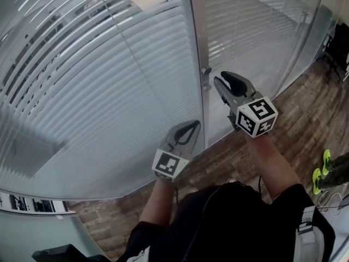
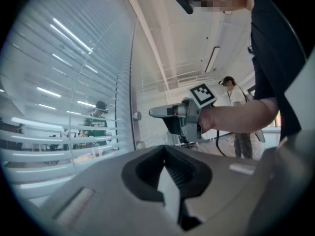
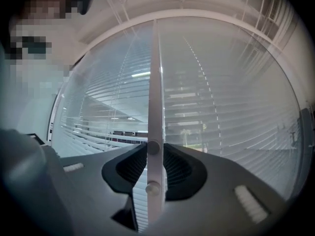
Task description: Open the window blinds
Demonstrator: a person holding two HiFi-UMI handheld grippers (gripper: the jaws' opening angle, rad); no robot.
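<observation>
Just above dark shirt [image 1: 229, 222], holds left gripper [image 1: 194, 125] low, clenched on nothing. Holds right gripper [image 1: 220, 77] higher, with jaws slightly parted, aimed at two knobs [image 1: 206, 70] on post [image 1: 197, 31], not touching. Faces blinds [image 1: 109, 91] behind glass flanking post.

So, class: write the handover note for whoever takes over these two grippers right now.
Left gripper: shut, empty, held low beside the frame post.
Right gripper: open, lined up on the two knobs on that post, pads pressing on neither.
Blinds: down across both panes.
Done: approach only.
Left: close on a knob and, probably, work it to open the slats.
</observation>
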